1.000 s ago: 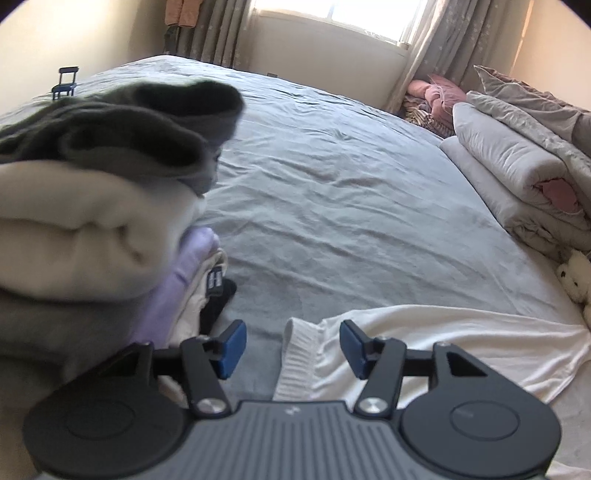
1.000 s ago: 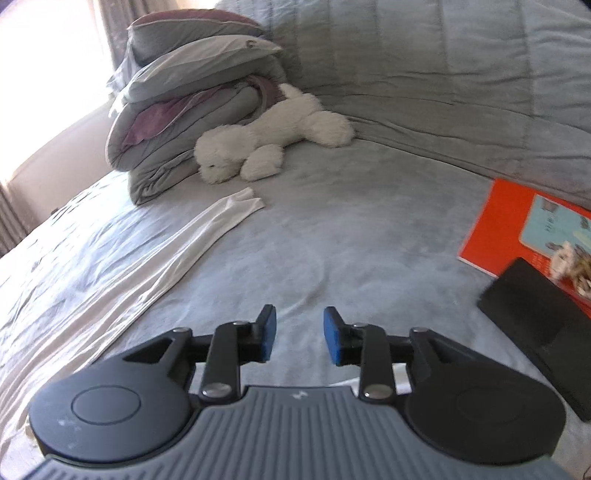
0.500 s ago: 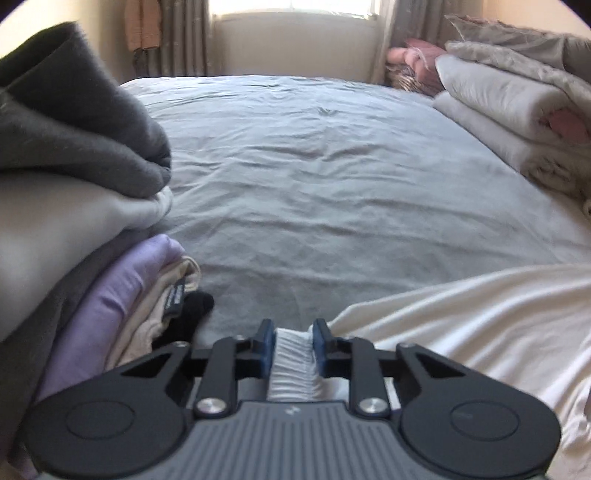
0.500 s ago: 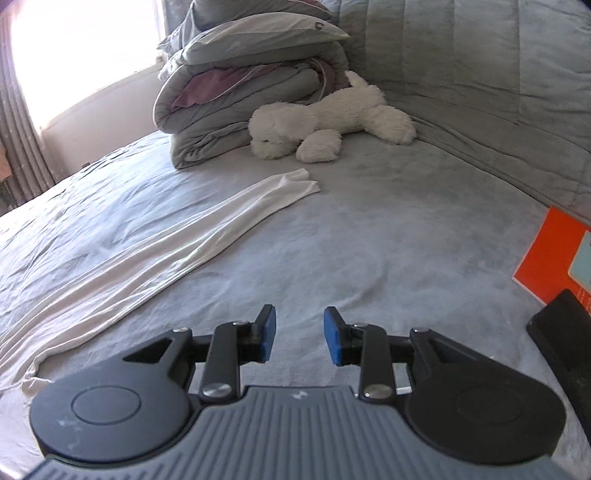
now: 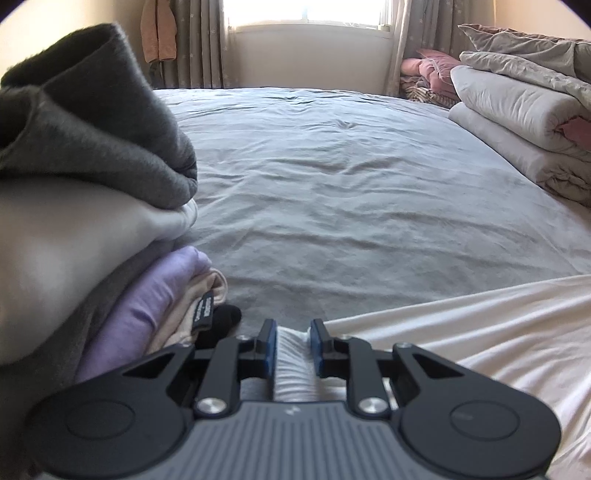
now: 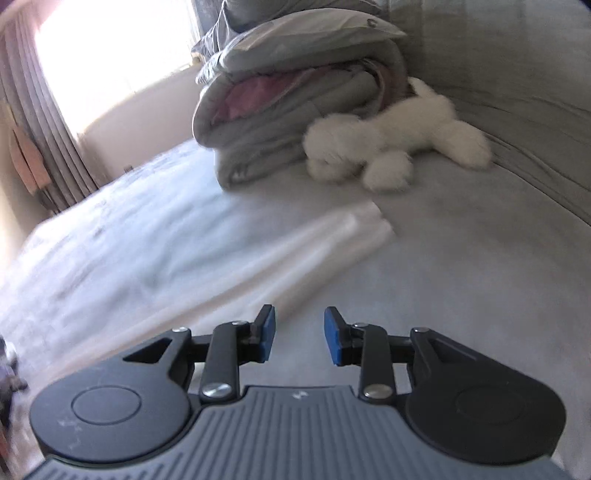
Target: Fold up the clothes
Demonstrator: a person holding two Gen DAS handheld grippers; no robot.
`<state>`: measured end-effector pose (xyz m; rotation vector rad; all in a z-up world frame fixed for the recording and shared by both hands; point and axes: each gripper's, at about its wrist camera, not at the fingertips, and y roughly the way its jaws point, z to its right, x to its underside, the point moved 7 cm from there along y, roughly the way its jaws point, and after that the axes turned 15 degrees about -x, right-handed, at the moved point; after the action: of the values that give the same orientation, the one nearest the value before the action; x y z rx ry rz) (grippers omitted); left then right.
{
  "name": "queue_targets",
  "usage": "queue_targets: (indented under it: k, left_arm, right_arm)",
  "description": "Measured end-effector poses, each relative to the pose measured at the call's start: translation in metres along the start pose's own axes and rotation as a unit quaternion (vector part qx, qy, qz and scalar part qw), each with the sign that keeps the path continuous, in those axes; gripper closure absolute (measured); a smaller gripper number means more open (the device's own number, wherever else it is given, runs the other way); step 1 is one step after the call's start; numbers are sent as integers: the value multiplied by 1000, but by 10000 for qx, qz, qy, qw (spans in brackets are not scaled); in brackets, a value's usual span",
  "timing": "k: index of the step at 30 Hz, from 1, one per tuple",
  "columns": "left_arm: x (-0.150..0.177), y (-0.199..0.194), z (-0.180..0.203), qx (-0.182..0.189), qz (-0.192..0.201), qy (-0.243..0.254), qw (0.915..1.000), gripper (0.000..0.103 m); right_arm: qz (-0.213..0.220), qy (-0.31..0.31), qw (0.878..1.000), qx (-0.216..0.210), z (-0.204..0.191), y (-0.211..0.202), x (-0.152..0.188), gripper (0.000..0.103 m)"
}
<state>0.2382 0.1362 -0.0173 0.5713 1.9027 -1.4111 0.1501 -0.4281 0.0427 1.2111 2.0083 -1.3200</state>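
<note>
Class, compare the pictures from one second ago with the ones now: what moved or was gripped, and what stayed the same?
The left gripper moved forward and closed on the ribbed cuff of the white garment, which it was only approaching before. The right gripper swung toward the garment's far end, jaws staying open and empty. The folded pile and plush toy stayed put.

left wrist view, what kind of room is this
Most likely a home bedroom: a wide bed under a grey sheet, folded quilts piled beside it, and a curtained window behind.
</note>
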Motion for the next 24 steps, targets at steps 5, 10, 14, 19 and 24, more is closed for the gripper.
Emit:
queue_targets:
  k: [5,10,14,19,24]
  left_arm:
    - [0,-2,-2,73,-17,58,10000,86]
    - [-5,-7,4,122,46,141,9998,99]
    - [-6,-10,9,195,99,260,9994,99]
    - [-7,-11,8,483,72,265,9985,97]
    - [-1,-8,14,474,194,363,9980,98]
  right_arm:
    - [-535,219,9981,229,37,74,-52,69]
    - [-594,924,9931,420,79,121,-89,66]
    - [-749,377,9924,898,95,144,-104,66]
    - [-967,-75,9891,1106,113,162,-104,66]
    - [-1202,-369,9865,1054,129,173,-90,65]
